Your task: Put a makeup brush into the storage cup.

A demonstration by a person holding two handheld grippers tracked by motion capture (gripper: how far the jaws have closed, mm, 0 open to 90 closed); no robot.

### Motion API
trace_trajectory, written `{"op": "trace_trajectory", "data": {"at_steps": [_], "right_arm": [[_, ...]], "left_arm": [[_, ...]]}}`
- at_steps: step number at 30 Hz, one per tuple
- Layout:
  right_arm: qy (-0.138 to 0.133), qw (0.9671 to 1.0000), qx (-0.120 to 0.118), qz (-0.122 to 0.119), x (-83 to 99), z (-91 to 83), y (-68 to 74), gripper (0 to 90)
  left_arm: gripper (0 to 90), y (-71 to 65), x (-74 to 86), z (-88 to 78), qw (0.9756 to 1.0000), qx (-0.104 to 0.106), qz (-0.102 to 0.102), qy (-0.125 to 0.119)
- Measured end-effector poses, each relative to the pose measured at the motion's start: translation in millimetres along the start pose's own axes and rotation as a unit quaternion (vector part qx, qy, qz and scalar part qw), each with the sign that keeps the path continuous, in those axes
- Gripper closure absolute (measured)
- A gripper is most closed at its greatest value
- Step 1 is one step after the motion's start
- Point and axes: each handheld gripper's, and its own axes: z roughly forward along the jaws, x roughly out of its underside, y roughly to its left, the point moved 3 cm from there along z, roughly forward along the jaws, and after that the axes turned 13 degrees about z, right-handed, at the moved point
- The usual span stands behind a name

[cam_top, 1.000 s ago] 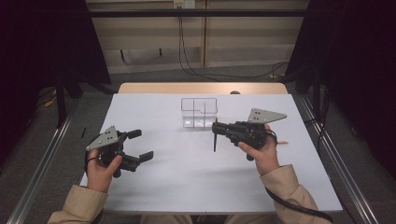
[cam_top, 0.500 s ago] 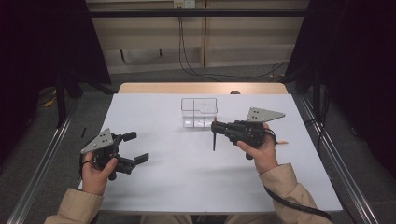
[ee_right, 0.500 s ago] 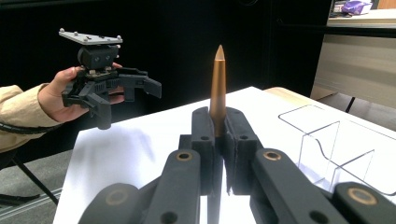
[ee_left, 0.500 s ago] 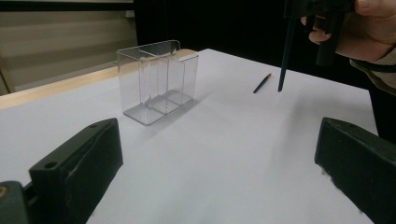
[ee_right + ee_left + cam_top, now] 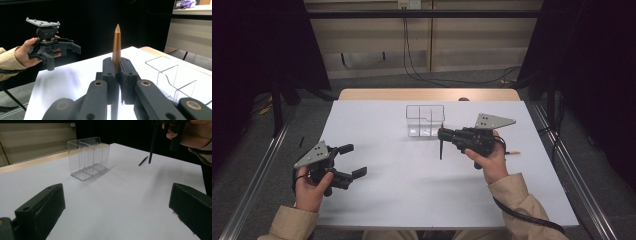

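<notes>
My right gripper (image 5: 441,134) hovers just in front of the clear box (image 5: 425,120), shut on a thin dark stick (image 5: 441,150) that hangs down from its jaws toward the table. In the right gripper view the stick (image 5: 116,47) is copper-brown with a pointed tip, pinched between the jaws of the right gripper (image 5: 117,67). My left gripper (image 5: 354,160) is held low over the table's front left, jaws wide apart with nothing between them. Along the left gripper (image 5: 117,202) I see the clear box (image 5: 87,157) and the held stick (image 5: 152,142).
The white table (image 5: 412,200) carries the clear divided box at its far middle. A second thin stick (image 5: 512,152) lies on the table just right of the right hand; the left gripper view has this loose stick (image 5: 143,161) beside the held one.
My left gripper has drifted slightly toward the front left, still open. The right gripper and its stick have not moved.
</notes>
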Motion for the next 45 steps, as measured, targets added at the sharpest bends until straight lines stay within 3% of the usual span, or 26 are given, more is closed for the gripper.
{"op": "trace_trajectory", "data": {"at_steps": [29,45], "right_arm": [[-0.035,0.9986,0.039,-0.006,-39.0,14.5,-29.7,84.0],[-0.044,0.997,0.063,-0.01,-51.9,25.6,-42.7,84.0]], "left_arm": [[0.5,-0.1,1.7,-2.2,1.0,0.0,0.005,-0.002],[0.5,-0.6,1.0,-3.0,1.0,0.003,0.007,-0.004]]}}
